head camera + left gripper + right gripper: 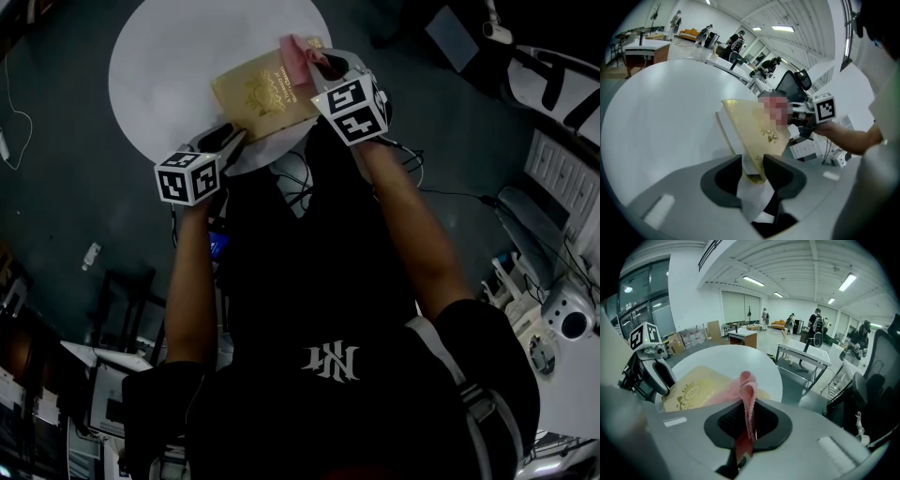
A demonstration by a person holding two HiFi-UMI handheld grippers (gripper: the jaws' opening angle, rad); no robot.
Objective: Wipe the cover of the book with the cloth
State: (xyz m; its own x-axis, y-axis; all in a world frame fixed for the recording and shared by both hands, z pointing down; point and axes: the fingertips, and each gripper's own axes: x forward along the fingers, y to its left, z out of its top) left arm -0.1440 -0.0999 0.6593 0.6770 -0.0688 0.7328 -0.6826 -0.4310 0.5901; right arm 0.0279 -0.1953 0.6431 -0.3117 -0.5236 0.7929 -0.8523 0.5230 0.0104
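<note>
Two grips: book corner (753, 169); cloth (746, 386)

book (265, 96): tan-gold cover, darker gold ornament print. cloth (302, 58): pink. table (178, 66): plain white. floor (56, 187): dark grey.

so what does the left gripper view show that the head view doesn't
Only the left gripper view: the left gripper shut on the book's corner, with people at desks behind. Only the head view: the person's arms and the round table from above. Both: the gold book and the right gripper with its pink cloth, blurred in the left gripper view.
</note>
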